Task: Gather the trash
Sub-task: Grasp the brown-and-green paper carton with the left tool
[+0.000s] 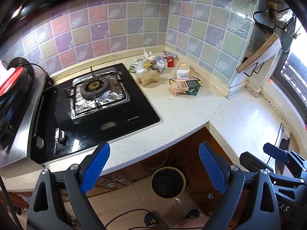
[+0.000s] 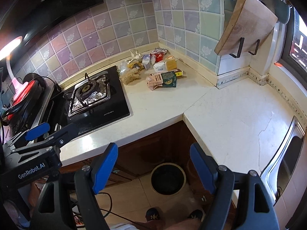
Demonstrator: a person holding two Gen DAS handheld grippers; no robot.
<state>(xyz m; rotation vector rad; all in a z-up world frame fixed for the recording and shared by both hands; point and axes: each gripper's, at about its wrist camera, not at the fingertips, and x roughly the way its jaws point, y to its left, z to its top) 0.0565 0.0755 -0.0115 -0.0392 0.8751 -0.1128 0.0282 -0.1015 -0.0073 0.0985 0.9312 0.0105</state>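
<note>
A heap of trash lies in the far corner of the white counter: flattened pink and green cartons (image 1: 185, 86) (image 2: 162, 79), a small white box (image 1: 182, 73) (image 2: 160, 66), a tan scrubby wad (image 1: 147, 78) (image 2: 129, 75), foil and red wrappers (image 1: 168, 59) (image 2: 158, 54) and crumpled plastic. A round bin with a black liner (image 1: 168, 182) (image 2: 168, 178) stands on the floor below the counter's corner. My left gripper (image 1: 153, 166) is open and empty above the bin. My right gripper (image 2: 153, 166) is open and empty beside it, also high above the bin.
A black gas hob (image 1: 92, 105) (image 2: 90, 99) with a foil-lined burner is at the left. A steel sink (image 2: 285, 157) is at the right. A wooden board (image 2: 247, 23) hangs on a wall rack. A red appliance and pink lamp (image 2: 21, 88) stand far left. A cable lies on the floor.
</note>
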